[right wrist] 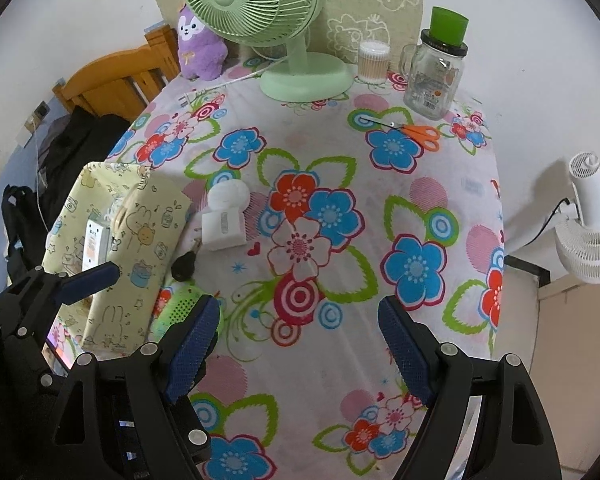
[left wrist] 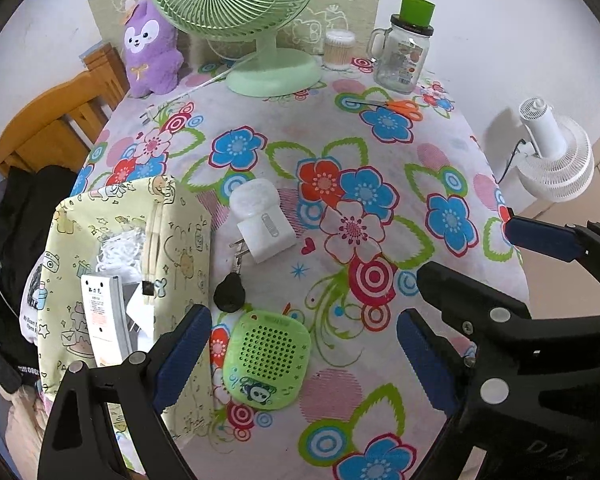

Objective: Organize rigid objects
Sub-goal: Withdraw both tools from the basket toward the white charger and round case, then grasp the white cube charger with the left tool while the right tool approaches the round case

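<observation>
A small green speaker [left wrist: 266,360] lies flat on the flowered tablecloth [left wrist: 340,152]. My left gripper [left wrist: 304,360] hangs open over it, and the speaker shows between the blue pads, nearer the left one and apart from both. Just beyond lie a black key [left wrist: 230,292] and a white plug adapter [left wrist: 260,220]. A yellow patterned pouch [left wrist: 132,264] stands open at the table's left edge with a booklet and white items inside. My right gripper [right wrist: 302,348] is open over bare cloth with nothing between its fingers. One of its fingers [left wrist: 540,236] shows at the right in the left wrist view.
At the table's back stand a green fan [left wrist: 256,20], a purple plush [left wrist: 150,48], a cotton swab tub [left wrist: 338,50] and a glass jar with a green lid [left wrist: 404,52]. Orange scissors [left wrist: 396,108] lie near the jar. A white fan [left wrist: 552,156] is off the right edge, wooden furniture [left wrist: 56,120] left.
</observation>
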Tool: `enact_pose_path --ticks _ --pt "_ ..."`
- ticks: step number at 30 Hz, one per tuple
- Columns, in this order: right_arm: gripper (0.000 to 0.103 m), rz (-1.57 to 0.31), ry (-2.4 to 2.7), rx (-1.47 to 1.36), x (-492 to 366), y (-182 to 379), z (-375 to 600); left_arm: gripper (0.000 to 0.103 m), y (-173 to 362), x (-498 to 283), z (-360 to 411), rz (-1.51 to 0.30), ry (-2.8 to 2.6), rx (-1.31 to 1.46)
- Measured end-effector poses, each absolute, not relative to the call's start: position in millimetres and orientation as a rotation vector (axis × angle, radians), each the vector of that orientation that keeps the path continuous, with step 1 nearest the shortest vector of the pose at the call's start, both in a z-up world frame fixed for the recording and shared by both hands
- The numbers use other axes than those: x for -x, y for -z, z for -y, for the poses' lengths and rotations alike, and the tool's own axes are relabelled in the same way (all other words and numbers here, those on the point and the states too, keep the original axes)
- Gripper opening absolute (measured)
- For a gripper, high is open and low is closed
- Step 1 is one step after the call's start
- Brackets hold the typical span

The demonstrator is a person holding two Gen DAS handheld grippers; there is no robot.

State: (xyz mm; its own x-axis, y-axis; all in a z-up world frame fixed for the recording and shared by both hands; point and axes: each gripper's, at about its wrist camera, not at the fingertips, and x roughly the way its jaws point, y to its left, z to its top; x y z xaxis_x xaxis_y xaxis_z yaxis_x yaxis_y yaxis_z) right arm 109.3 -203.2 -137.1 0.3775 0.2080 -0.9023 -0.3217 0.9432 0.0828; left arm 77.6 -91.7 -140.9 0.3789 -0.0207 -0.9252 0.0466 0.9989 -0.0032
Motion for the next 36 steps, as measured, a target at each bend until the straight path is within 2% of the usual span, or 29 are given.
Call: enact_pose_path --ticks 33,36 --pt "0.084 -1.151 -0.439 0.223 -193.1 191.6 207.5 0.093 205.2 -146.6 92.5 -1.22 -0.109 0.047" --pt "0.083 -1.152 -0.443 0.217 -200.8 196.9 205.5 0.09 211.4 -152.7 89.6 -1.228 -0.14 0.073"
